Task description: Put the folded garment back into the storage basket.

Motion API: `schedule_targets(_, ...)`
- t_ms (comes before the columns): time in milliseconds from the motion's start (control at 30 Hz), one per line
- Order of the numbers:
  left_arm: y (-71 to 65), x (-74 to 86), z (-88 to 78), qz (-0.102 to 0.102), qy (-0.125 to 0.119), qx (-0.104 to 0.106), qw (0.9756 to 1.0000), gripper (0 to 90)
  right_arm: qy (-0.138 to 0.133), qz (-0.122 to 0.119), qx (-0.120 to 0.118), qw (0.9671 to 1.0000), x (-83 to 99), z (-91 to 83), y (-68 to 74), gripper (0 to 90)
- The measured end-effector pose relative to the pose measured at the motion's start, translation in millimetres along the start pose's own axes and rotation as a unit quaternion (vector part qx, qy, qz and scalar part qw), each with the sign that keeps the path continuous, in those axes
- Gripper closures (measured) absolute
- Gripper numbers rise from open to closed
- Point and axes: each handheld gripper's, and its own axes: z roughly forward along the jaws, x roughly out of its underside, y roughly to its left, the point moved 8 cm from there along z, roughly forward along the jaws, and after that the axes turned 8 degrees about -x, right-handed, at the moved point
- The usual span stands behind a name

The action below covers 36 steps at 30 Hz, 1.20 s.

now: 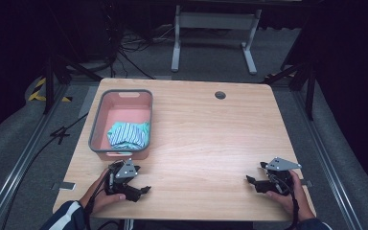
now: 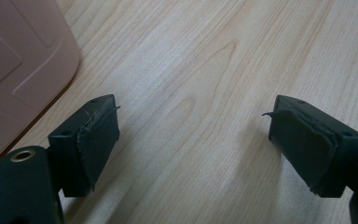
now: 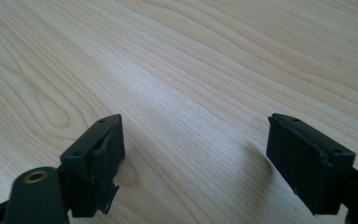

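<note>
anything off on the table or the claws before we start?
Table looks tidy: striped cloth sits bunched inside the pink basket. One oddity: the left claw pads look worn, with edges frayed and peeling. Right claw pads look chipped too.

Evenly lit table [image 1: 206, 134] in high view — surroundings near black, detail lost. Soft, low-resolution throughout. In both gripper views, pale sheen across wood grain, soft shadows beneath jaws — nearest gripper parts blurred at bottom corners. No harsh glare.
</note>
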Motion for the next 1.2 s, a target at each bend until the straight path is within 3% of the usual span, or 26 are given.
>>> schedule_targets(67,0.0,0.0,0.1,0.001,0.0,0.0,1.0,14.8,0.004,0.018,-0.01,0.9998,0.6,0.9,-2.6,18.7)
schedule_targets(767,0.6,0.0,0.1,0.004,0.002,-0.001,1.0,14.6,0.003,0.02,-0.008,0.9998,0.4,1.3,-3.0,17.9)
schedule_targets(1200,3.8,0.4,2.3,-0.008,0.014,-0.014,0.9998,6.7,0.005,0.019,-0.008,0.9998,-0.1,2.1,-4.0,16.3)
